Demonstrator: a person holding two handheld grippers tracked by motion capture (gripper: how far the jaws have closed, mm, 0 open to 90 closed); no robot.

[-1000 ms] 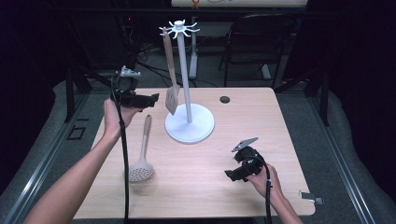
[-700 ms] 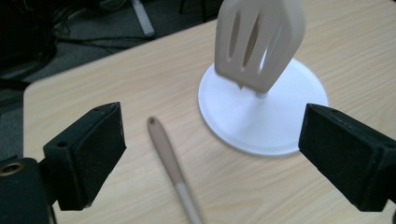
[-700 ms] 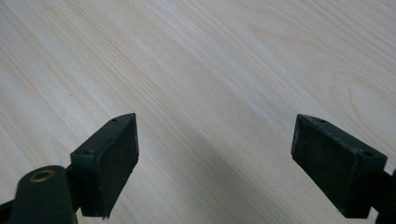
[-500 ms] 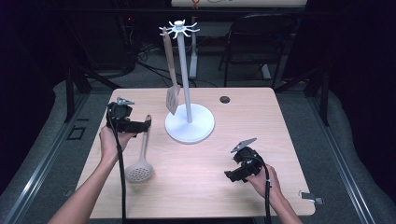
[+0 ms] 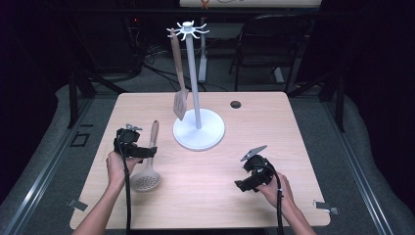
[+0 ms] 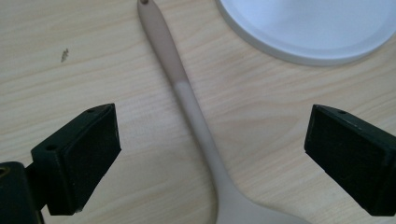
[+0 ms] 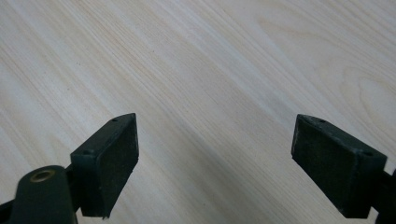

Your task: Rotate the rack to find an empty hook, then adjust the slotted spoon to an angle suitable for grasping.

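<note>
With both grippers' jaws wide, I judge the skimmer [image 6: 194, 114] at frame centre light, stiff; grip its slim handle mid-length.

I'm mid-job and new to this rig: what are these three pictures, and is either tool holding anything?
A person works with two hand-held clamps. The high view looks down on the wooden table; the other two pictures look along each clamp's own jaws. The left gripper hangs open over the slotted spoon's handle, not gripping it, its jaws having just opened wider. The right gripper is open over bare wood, holding nothing. Also on the table: a white hook stand with a spatula hanging from it.
</note>
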